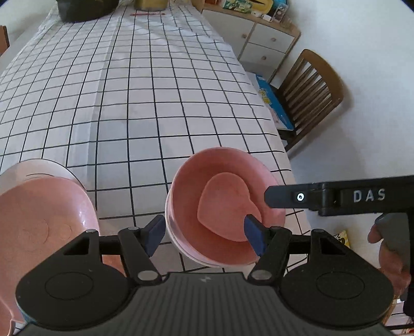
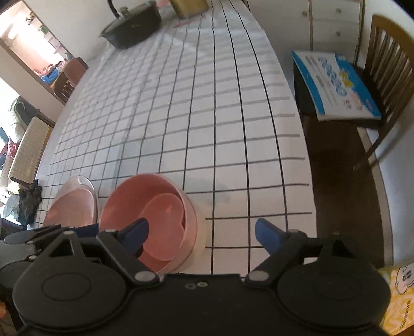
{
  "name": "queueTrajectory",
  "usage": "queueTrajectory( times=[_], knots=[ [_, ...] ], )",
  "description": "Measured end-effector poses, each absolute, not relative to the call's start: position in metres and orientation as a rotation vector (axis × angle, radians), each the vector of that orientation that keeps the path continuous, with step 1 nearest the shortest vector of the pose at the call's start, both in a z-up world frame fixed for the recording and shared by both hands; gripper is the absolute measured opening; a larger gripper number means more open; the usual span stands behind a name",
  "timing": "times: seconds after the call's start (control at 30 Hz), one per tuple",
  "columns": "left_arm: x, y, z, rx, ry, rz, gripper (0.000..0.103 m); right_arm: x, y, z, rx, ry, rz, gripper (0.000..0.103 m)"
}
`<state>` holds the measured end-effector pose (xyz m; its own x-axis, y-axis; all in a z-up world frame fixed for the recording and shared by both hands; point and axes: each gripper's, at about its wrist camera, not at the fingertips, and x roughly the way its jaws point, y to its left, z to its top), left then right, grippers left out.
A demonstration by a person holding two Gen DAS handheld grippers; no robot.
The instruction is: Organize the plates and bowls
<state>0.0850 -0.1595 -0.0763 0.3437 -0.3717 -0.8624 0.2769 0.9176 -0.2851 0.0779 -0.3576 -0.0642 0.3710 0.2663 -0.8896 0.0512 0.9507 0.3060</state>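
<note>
A stack of pink bowls stands near the table's front edge, with a small heart-shaped pink dish inside the top one. My left gripper is open, its jaws straddling the near left rim of the stack. A pink plate lies on a clear plate at the left. In the right wrist view the bowl stack and the plates sit lower left. My right gripper is open, its left finger over the bowl, its right finger over the cloth.
The table carries a white checked cloth. A black pot and a yellow box stand at the far end. A wooden chair with a blue book stands to the right. A white cabinet stands beyond.
</note>
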Motion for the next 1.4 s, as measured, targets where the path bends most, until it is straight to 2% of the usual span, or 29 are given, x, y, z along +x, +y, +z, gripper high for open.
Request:
queueTrajectory(
  times=[0.53,0.6,0.73,0.87,1.03,1.13,1.27,1.4],
  knots=[
    [0.094,-0.158,-0.1,-0.131,1.222,-0.423,0.065,0.083,-0.342,-0.085,0.32,1.23,0.166,0.075],
    [0.095,-0.157,-0.101,-0.134,1.227,-0.43,0.06,0.084,-0.339,-0.085,0.311,1.231,0.163,0.073],
    [0.096,-0.155,-0.103,-0.138,1.23,-0.432,0.057,0.085,-0.336,-0.089,0.315,1.234,0.153,0.07],
    [0.097,-0.152,-0.105,-0.155,1.24,-0.432,0.053,0.085,-0.335,-0.093,0.33,1.252,0.145,0.061],
    [0.096,-0.15,-0.104,-0.142,1.24,-0.43,0.046,0.083,-0.335,-0.093,0.354,1.256,0.141,0.057],
    [0.095,-0.15,-0.104,-0.144,1.249,-0.431,0.041,0.082,-0.332,-0.091,0.365,1.256,0.151,0.051],
    [0.095,-0.148,-0.104,-0.149,1.254,-0.432,0.04,0.081,-0.331,-0.089,0.349,1.252,0.126,0.046],
    [0.095,-0.146,-0.104,-0.152,1.25,-0.424,0.038,0.079,-0.332,-0.089,0.339,1.259,0.101,0.03]
  ],
)
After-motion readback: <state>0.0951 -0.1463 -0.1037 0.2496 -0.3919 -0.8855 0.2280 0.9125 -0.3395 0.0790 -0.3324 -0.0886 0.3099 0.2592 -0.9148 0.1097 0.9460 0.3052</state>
